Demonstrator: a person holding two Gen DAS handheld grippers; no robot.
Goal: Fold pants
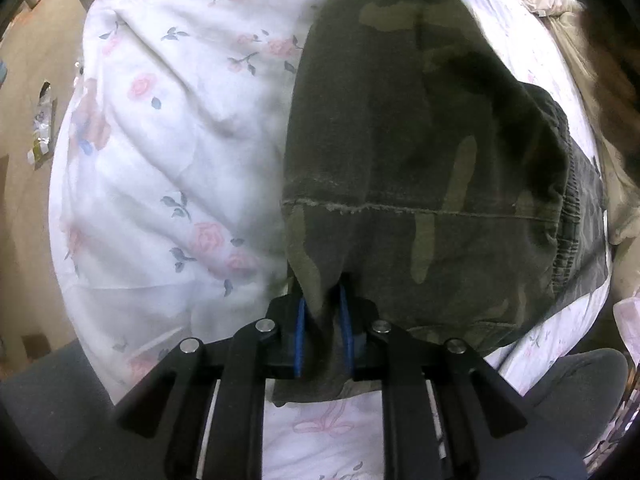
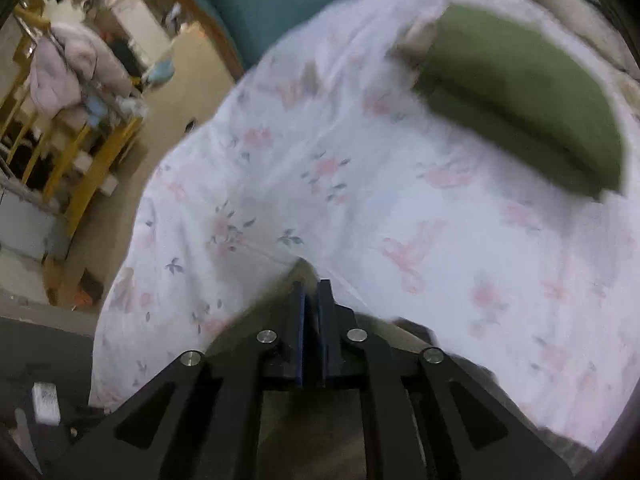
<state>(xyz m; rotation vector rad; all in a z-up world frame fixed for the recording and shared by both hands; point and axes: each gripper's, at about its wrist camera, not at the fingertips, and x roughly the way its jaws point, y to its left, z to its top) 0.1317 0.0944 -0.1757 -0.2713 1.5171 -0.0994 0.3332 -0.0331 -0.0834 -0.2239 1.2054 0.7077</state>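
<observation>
Camouflage pants [image 1: 420, 152] pinched in left tongs [image 1: 324, 304]

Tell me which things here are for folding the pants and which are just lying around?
For the job: camo pants, left gripper, right gripper, flowered sheet underneath.

Just lying about: green cushion, pink jacket, yellow rack.
</observation>
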